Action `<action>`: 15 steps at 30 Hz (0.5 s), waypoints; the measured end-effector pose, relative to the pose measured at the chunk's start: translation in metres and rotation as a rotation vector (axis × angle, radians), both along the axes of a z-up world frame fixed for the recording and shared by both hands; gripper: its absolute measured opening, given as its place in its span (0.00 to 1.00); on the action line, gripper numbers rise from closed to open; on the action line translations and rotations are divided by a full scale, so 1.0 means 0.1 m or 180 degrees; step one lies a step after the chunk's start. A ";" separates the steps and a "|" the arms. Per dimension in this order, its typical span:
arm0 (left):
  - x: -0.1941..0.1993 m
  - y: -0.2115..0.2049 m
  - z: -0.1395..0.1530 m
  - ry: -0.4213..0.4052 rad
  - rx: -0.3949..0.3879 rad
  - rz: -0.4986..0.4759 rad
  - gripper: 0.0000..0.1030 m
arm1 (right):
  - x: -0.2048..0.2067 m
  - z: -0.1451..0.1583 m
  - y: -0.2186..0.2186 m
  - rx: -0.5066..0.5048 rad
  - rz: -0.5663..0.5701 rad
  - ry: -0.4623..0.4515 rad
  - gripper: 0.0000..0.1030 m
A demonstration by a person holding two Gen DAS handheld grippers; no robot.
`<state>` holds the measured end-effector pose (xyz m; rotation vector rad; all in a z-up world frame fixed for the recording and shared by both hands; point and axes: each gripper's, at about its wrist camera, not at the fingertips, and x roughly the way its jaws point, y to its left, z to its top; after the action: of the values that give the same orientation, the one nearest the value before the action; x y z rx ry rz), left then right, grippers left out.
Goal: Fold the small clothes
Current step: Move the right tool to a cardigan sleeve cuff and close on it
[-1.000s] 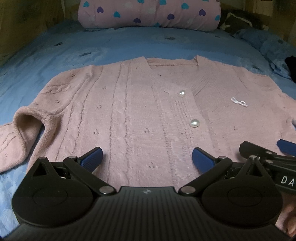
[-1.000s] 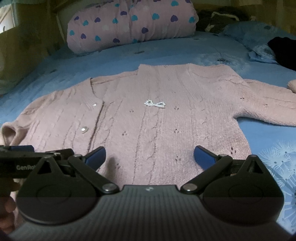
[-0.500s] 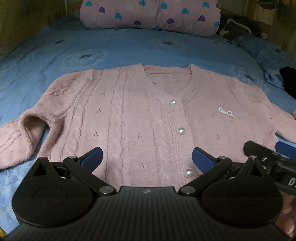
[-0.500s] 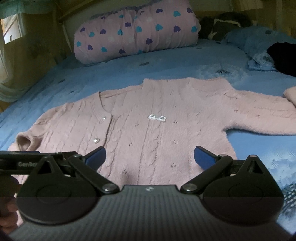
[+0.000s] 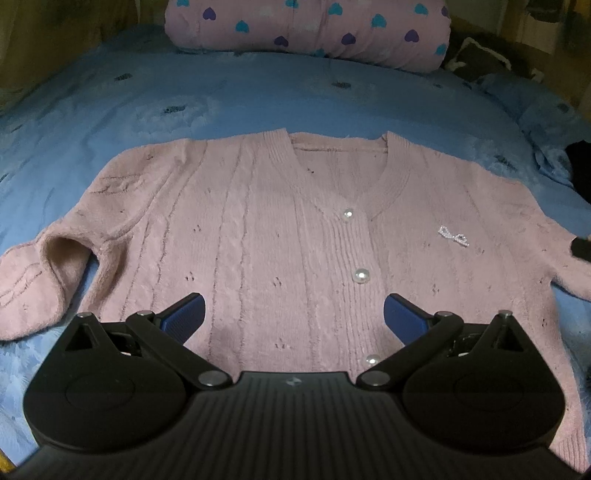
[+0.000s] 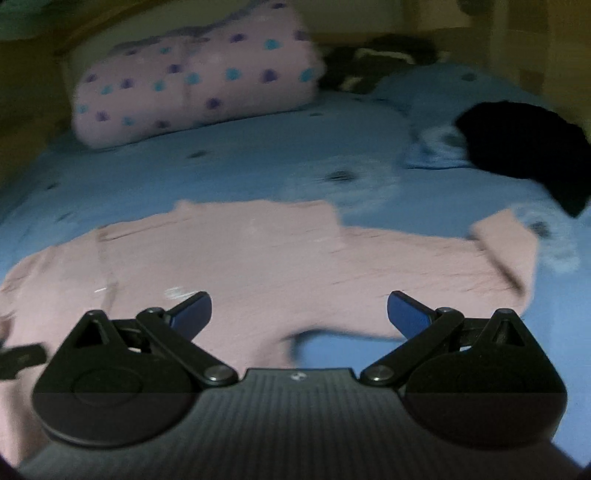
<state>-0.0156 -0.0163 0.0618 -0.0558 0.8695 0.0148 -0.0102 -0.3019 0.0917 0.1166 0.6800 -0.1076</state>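
A pink knit cardigan point(image 5: 258, 229) with pearl buttons point(image 5: 360, 275) and a small sparkly bow point(image 5: 453, 236) lies flat, front up, on the blue bed. Its left sleeve point(image 5: 33, 280) is bent at the left. My left gripper point(image 5: 293, 314) is open and empty above the cardigan's lower front. In the blurred right wrist view the cardigan point(image 6: 240, 258) stretches right to a sleeve with a turned cuff point(image 6: 506, 243). My right gripper point(image 6: 299, 310) is open and empty above the sleeve and underarm area.
A pink pillow with heart print point(image 5: 310, 29) lies at the head of the bed on the blue sheet point(image 5: 184, 96). A black garment point(image 6: 528, 147) and rumpled blue bedding point(image 6: 436, 147) lie at the right. Dark clothes point(image 5: 480, 59) lie in the far right corner.
Both grippers have pulled back and risen, so more of the cardigan shows. The right gripper has swung right toward the right sleeve, blurring its view. Both stay open.
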 end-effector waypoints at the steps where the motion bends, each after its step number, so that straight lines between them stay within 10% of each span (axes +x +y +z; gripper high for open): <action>1: 0.01 0.00 -0.02 0.0007 0.0010 -0.0002 1.00 | 0.03 -0.01 -0.08 -0.0029 -0.0070 0.0010 1.00; 15: 0.15 -0.15 -0.22 0.0122 0.0125 -0.0023 1.00 | 0.23 -0.20 -0.98 -0.0306 -0.0971 0.0013 1.00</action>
<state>-0.0006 -0.0314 0.0399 -0.0157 0.9074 0.0264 0.0124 -0.4000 0.0715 0.1272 0.6565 -0.4330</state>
